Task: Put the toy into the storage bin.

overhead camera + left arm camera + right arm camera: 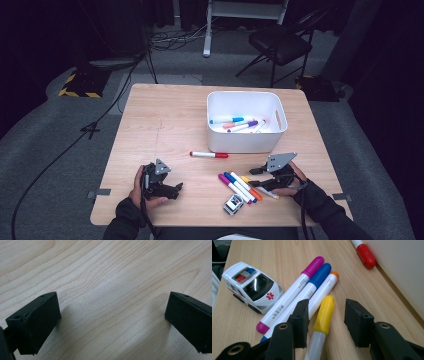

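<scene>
The right claw [325, 323] stands open low over the counter [165, 125], its jaws on either side of the yellow-capped marker [322, 322] without pressing it. That marker lies on the wood just beside the orange [322, 293], blue [310, 290] and magenta [287, 302] markers, near a toy ambulance [253, 286]. A red-capped marker [208, 155] lies before the white bin [245, 145]. The left claw [112, 322] rests open over bare wood.
</scene>
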